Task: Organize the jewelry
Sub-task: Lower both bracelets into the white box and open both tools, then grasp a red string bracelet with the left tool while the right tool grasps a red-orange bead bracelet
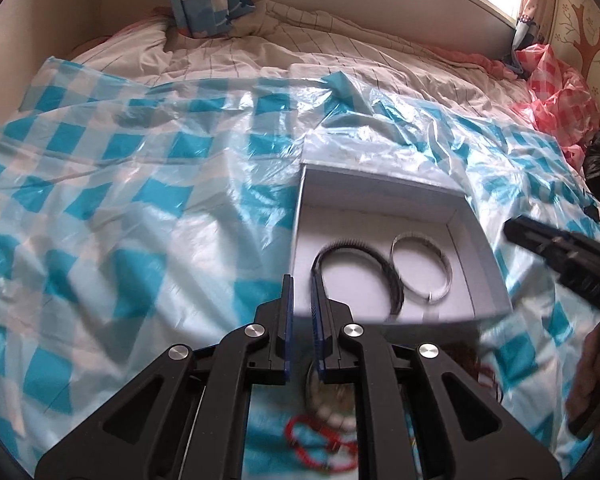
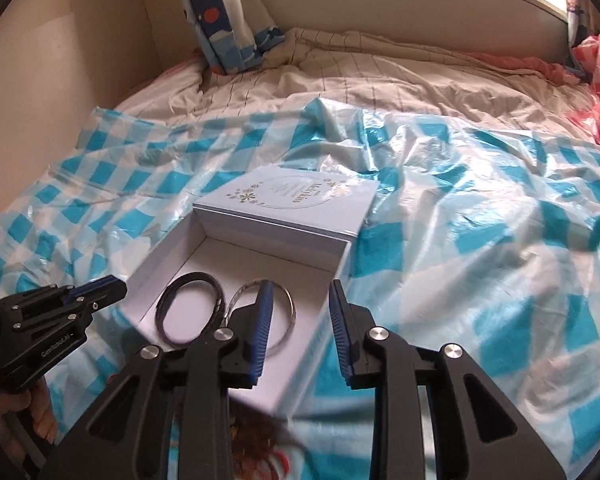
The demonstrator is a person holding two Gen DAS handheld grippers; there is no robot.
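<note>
A white open box [image 1: 380, 196] [image 2: 172, 252] lies on the blue checked plastic sheet; its lid [image 2: 296, 200] rests behind it. Inside lie a black bracelet [image 1: 358, 246] [image 2: 192, 280] and a silver bangle [image 1: 420, 268] [image 2: 290, 312]. My left gripper [image 1: 302, 296] hovers at the box's near left corner, jaws nearly closed with a narrow gap, nothing between them. My right gripper [image 2: 300, 304] is open and empty over the box's right wall. A red bead bracelet [image 1: 312, 444] and a pale bead bracelet [image 1: 332, 416] lie blurred below the left gripper.
The blue checked plastic sheet [image 1: 140, 200] covers a striped bed. A pink checked bag [image 1: 560, 92] lies at the far right. A curtain [image 2: 224, 12] hangs by the wall. Brown beads [image 2: 256, 440] lie in front of the box.
</note>
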